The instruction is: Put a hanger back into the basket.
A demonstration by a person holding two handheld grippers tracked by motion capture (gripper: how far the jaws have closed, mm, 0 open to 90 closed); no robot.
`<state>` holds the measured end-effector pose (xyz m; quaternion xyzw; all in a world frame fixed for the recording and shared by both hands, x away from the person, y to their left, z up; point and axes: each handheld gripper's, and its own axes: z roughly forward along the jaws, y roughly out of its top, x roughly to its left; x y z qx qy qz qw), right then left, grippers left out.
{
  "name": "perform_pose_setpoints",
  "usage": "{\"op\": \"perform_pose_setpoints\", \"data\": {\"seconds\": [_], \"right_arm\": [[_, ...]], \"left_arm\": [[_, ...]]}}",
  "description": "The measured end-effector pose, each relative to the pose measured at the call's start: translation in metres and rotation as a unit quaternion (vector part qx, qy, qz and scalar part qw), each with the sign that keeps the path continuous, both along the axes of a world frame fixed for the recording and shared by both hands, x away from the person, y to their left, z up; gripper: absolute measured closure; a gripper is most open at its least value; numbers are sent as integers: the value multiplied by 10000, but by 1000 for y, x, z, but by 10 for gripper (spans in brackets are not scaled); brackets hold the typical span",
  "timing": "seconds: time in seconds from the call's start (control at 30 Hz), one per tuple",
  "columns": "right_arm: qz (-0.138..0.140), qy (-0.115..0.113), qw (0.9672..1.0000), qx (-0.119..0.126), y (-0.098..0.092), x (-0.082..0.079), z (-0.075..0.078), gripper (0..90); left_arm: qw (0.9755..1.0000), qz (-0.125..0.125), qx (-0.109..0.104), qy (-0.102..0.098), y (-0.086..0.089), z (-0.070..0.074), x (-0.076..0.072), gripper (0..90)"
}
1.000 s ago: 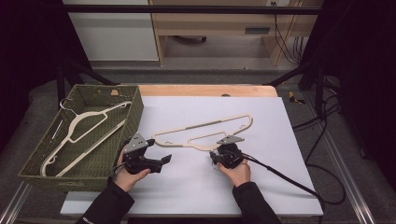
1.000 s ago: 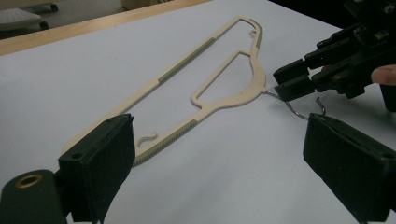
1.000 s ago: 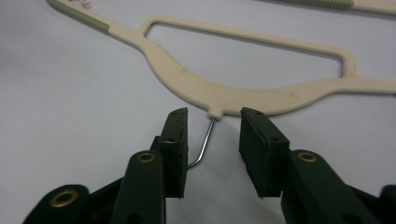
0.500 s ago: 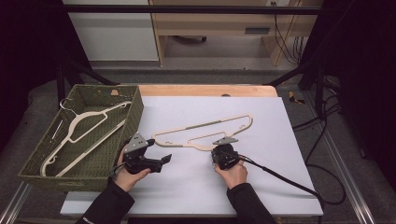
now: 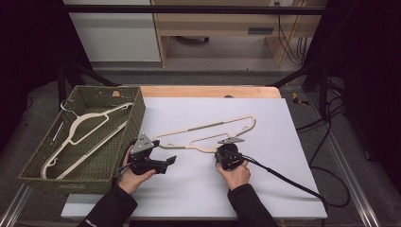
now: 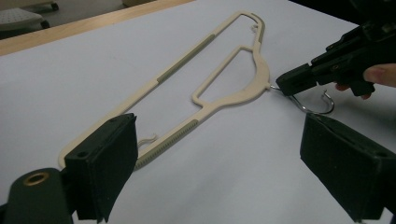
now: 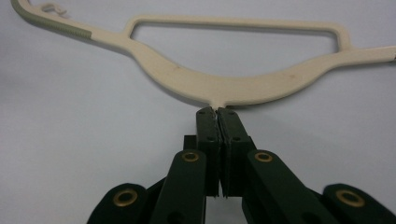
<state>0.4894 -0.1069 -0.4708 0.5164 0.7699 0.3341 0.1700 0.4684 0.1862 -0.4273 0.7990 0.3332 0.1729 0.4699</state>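
Right gripper [image 7: 217,114] clamped on metal hook [image 6: 312,103] at neck of hanger [image 5: 208,132]. Hanger flat on table [image 5: 283,142], body straight beyond jaws, long axis crosswise to them. Left gripper [image 5: 163,163] wide, empty, near hanger's left end. Basket [image 5: 137,113] left.

Bare sheet [image 5: 283,142] right of hanger [image 5: 208,130]; basket [image 5: 137,118] blocks left.

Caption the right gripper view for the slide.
Right claw shut on the metal hook of a cream plastic hanger lying flat on the white table.
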Motion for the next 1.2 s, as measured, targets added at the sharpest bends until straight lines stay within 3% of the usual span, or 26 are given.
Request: {"op": "perform_pose_setpoints", "data": {"seconds": [0.27,0.6,0.73,0.83,0.87,0.9,1.03,1.2], "right_arm": [[-9,-45,9999,165,-7,1,16,892],[42,-94,9999,127,-10,-1,22,892],[89,-156,9998,100,-11,0,23,892],[87,-159,9998,95,-11,0,24,892],[89,-152,9998,99,-12,0,24,892],[86,-152,9998,100,-12,0,24,892],[93,-176,9998,78,-13,-1,25,893],[101,-183,9997,120,-14,0,28,892]], "left_arm": [[9990,-205,389,100,-23,-2,16,126],[9936,-557,983,86,-65,-9,36,136],[9890,-683,1313,53,-82,-13,45,143],[9864,-778,1447,14,-93,-16,50,152],[9849,-832,1520,-1,-96,-16,52,158],[9818,-893,1675,-34,-99,-16,53,162],[9760,-998,1933,-88,-109,-18,58,188],[9737,-1061,2016,-88,-120,-21,66,232]]}}
